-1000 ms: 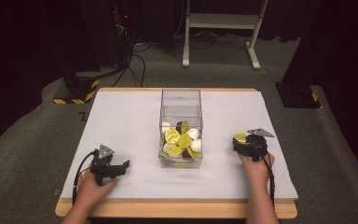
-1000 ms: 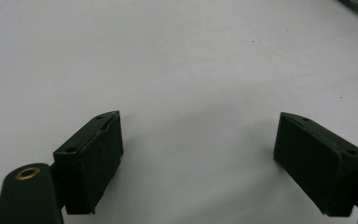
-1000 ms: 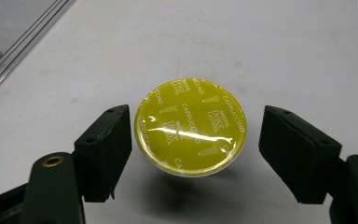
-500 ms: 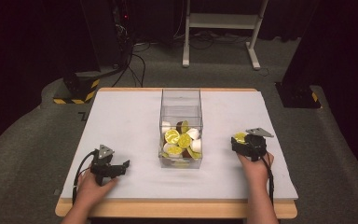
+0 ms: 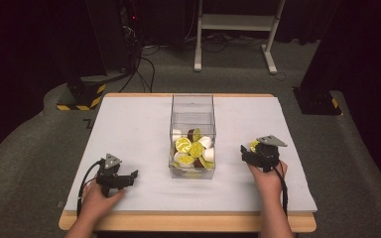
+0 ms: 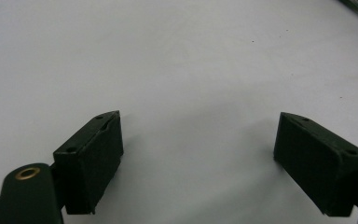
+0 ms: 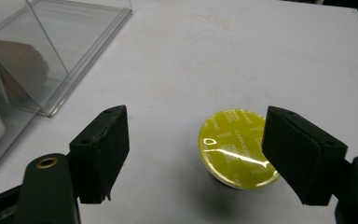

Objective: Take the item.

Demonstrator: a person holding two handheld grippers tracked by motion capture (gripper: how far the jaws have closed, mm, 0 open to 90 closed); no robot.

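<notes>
Here the right claw [image 7: 193, 156] stands apart above a round yellow foil-topped capsule [image 7: 237, 148] on the white desk [image 7: 214, 56], apparently not touching it; the left claw [image 6: 198, 163] gapes empty.

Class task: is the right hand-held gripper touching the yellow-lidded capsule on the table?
Apart. The right gripper view shows the right hand-held gripper open, pads clear of the yellow-lidded capsule.

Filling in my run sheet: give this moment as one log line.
right hand-held gripper: open, jaws just opening, beside yellow-lidded pod on table | left hand-held gripper: open, empty | clear box: holds pods
</notes>
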